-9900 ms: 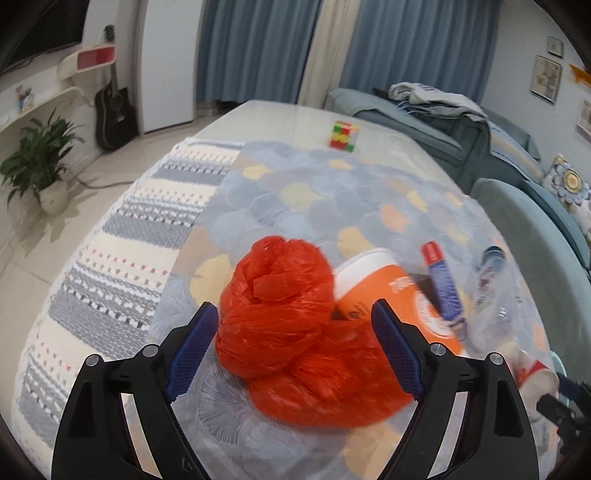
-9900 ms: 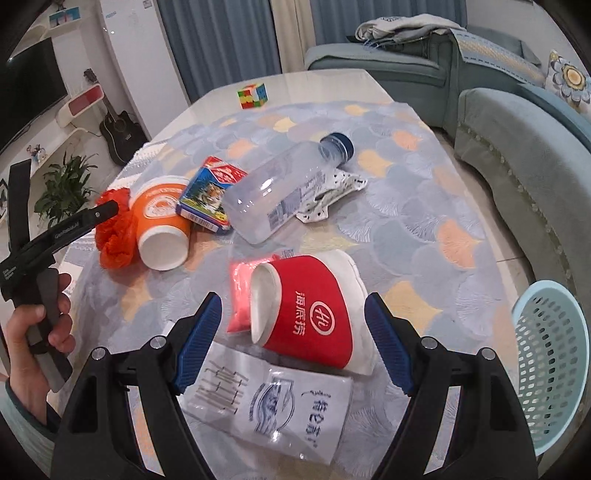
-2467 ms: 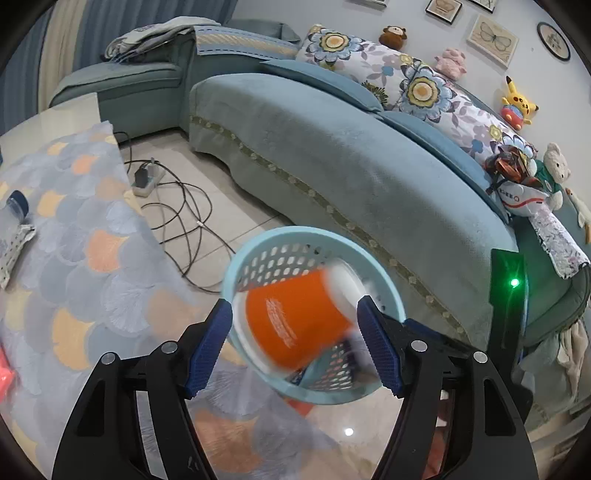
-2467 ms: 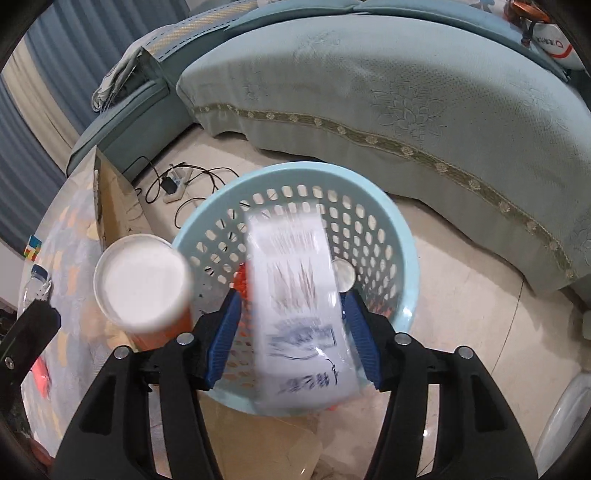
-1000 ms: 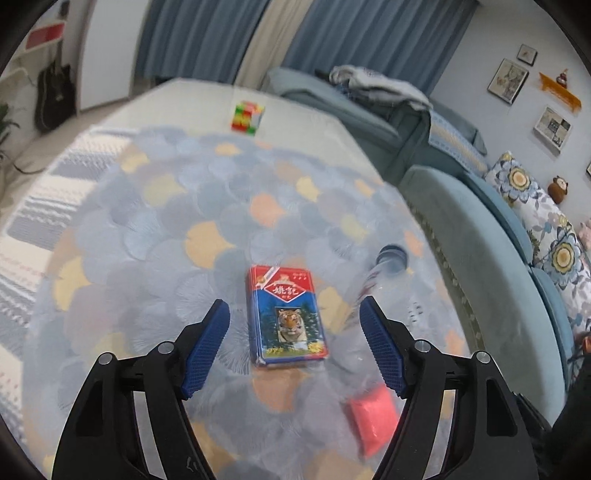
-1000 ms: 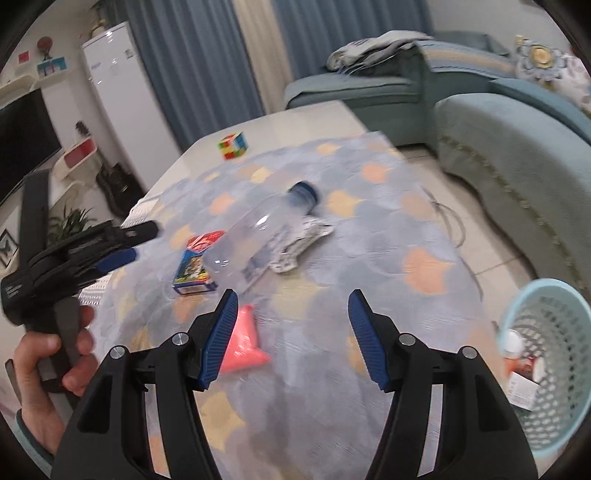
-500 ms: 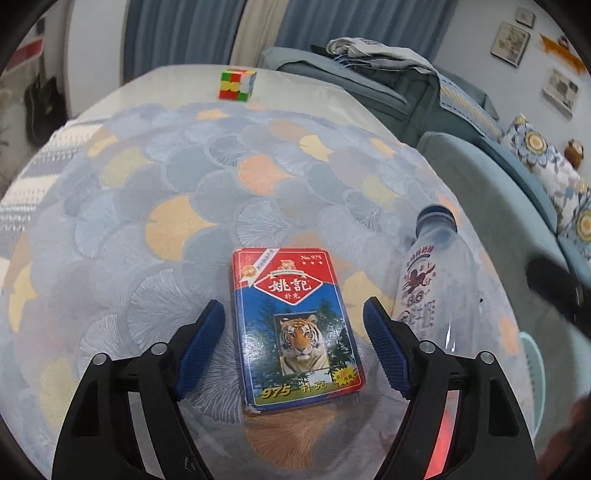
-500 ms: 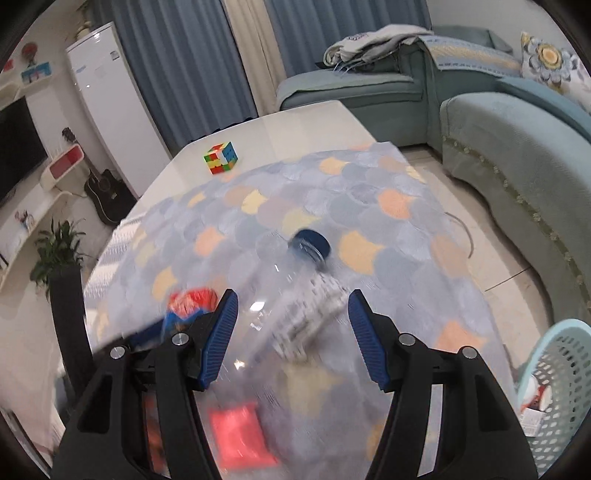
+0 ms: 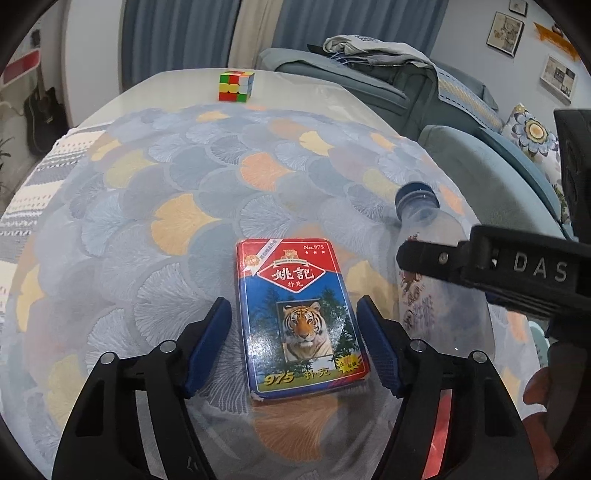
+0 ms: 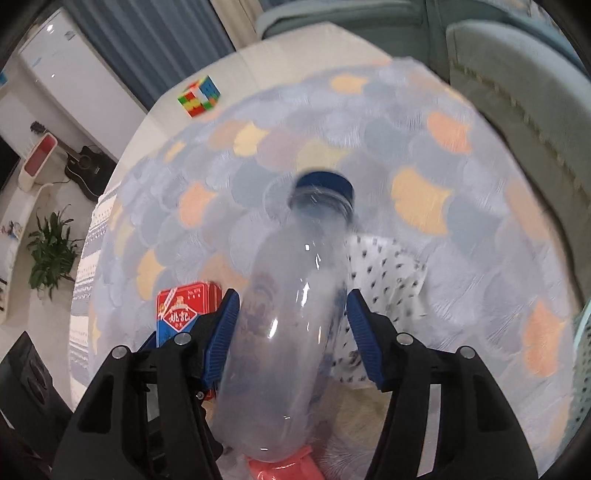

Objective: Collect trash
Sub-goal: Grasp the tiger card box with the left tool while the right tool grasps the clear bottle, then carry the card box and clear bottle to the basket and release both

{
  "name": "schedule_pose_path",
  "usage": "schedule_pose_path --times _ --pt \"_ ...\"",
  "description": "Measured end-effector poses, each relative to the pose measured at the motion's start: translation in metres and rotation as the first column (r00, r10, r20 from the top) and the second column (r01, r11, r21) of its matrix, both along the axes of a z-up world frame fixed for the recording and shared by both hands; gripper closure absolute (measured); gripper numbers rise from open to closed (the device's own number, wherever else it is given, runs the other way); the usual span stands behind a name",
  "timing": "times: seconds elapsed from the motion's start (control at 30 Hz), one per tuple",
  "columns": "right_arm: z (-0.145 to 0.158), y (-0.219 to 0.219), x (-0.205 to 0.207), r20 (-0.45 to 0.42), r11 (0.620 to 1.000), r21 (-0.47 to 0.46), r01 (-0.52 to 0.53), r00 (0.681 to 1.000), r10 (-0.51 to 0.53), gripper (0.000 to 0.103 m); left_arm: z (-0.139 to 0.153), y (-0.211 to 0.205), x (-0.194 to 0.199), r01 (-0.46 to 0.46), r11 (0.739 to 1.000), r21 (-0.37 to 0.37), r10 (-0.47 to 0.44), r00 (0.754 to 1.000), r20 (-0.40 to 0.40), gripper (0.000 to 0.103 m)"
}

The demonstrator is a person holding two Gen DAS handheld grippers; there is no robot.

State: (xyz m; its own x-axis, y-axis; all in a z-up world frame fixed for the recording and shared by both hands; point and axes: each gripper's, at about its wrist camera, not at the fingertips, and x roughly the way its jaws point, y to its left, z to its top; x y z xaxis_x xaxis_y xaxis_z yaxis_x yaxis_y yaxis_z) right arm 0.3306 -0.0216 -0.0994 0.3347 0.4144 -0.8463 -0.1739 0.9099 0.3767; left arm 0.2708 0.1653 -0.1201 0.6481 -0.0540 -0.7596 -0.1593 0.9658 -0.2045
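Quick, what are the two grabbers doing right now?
Left gripper: open, jaws either side of the playing card box, not gripping.
Right gripper: open around the plastic bottle, not squeezing yet.

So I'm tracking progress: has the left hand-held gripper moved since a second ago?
Yes. The left hand-held gripper moved forward toward the Rubik's cube, now straddling the card box.

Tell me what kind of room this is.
Most likely a home living room: a teal sofa with a floral cushion, framed pictures on the wall, and a guitar beside a potted plant.
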Motion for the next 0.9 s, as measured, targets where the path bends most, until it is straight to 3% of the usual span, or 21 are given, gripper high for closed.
schedule_pose_path --times 0.27,0.47,0.67,0.8,0.9 --pt "0.002 -0.015 -0.035 0.041 0.997 0.009 -0.078 0.996 0.078 0.052 0.002 -0.001 -0.019 0.01 1.0 0.0 -0.01 1.0 0.001 0.044" --pt "0.011 -0.041 -0.077 0.061 0.985 0.14 -0.104 0.994 0.096 0.054 0.009 0.003 -0.07 0.049 0.992 -0.117 -0.042 0.997 0.066 0.044" --pt "0.04 -0.08 -0.113 0.112 0.977 0.193 -0.086 0.992 0.065 0.057 0.04 -0.007 -0.109 0.069 0.989 -0.133 -0.053 0.992 0.115 0.044" --pt "0.049 -0.105 -0.135 0.115 0.98 0.185 -0.071 0.992 0.05 0.057 0.063 -0.023 -0.128 0.099 0.985 -0.14 -0.078 0.986 0.146 0.044" --pt "0.046 -0.123 -0.158 0.128 0.991 0.117 -0.071 0.99 0.056 0.057 0.07 -0.039 -0.141 0.122 0.981 -0.15 -0.099 0.983 0.156 0.044"
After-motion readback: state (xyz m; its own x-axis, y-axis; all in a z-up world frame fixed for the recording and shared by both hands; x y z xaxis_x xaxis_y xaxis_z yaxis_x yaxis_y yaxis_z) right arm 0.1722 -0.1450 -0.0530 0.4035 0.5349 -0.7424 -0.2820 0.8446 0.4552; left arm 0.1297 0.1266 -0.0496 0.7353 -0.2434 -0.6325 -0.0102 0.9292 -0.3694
